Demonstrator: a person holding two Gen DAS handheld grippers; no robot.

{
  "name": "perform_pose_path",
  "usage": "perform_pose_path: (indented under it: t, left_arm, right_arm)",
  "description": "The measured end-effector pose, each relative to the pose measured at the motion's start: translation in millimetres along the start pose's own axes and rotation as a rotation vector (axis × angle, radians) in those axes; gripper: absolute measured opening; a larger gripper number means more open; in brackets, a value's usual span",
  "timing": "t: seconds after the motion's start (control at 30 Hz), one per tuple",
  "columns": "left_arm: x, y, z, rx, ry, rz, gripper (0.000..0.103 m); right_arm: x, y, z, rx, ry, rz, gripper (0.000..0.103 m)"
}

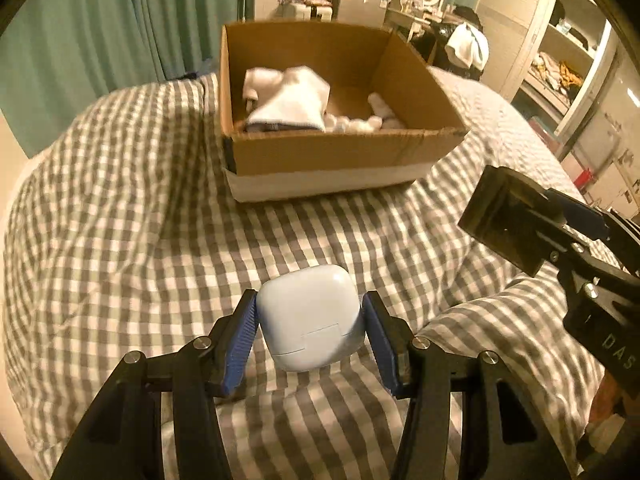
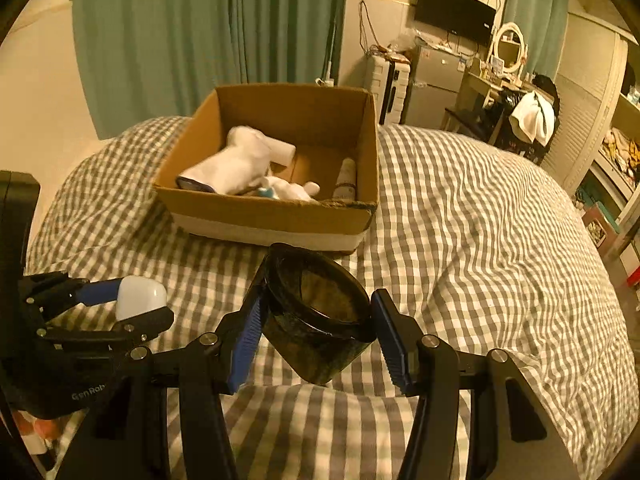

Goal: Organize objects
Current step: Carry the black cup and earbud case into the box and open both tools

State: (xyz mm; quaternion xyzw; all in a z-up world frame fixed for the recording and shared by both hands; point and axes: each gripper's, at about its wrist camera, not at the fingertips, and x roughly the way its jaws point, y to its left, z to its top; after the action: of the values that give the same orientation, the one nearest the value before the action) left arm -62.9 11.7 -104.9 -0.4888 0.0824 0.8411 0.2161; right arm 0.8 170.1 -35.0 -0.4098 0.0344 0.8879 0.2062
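My left gripper (image 1: 310,334) is shut on a pale blue rounded case (image 1: 310,316), held above the checked bed cover; the case (image 2: 140,298) also shows at the left of the right wrist view. My right gripper (image 2: 318,330) is shut on a dark round jar (image 2: 320,316), tilted with its mouth facing up and away. That jar (image 1: 506,220) appears at the right of the left wrist view. Ahead on the bed stands an open cardboard box (image 1: 336,152) (image 2: 276,210) holding white socks (image 1: 288,100) (image 2: 240,166) and a small bottle (image 2: 346,178).
The grey checked duvet (image 2: 480,240) spreads around the box, with a raised fold at the near right (image 1: 500,320). Green curtains (image 2: 200,32) hang behind. A fridge, dressing table with mirror (image 2: 510,46) and shelves (image 1: 560,64) stand beyond the bed at the right.
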Motion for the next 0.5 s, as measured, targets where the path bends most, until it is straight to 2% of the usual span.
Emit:
perform_pose_path:
  t: [0.03, 0.27, 0.5]
  left_arm:
    - [-16, 18, -4, 0.006, -0.010, 0.002, 0.054]
    - [-53, 24, 21, 0.033, -0.110, 0.015, 0.054]
    - [-77, 26, 69, 0.048, -0.190, 0.018, 0.054]
  right_arm:
    - [-5, 3, 2, -0.008, -0.008, 0.000, 0.053]
    - [-41, 14, 31, -0.058, -0.086, 0.017, 0.053]
    - [-53, 17, 76, -0.106, -0.150, 0.012, 0.053]
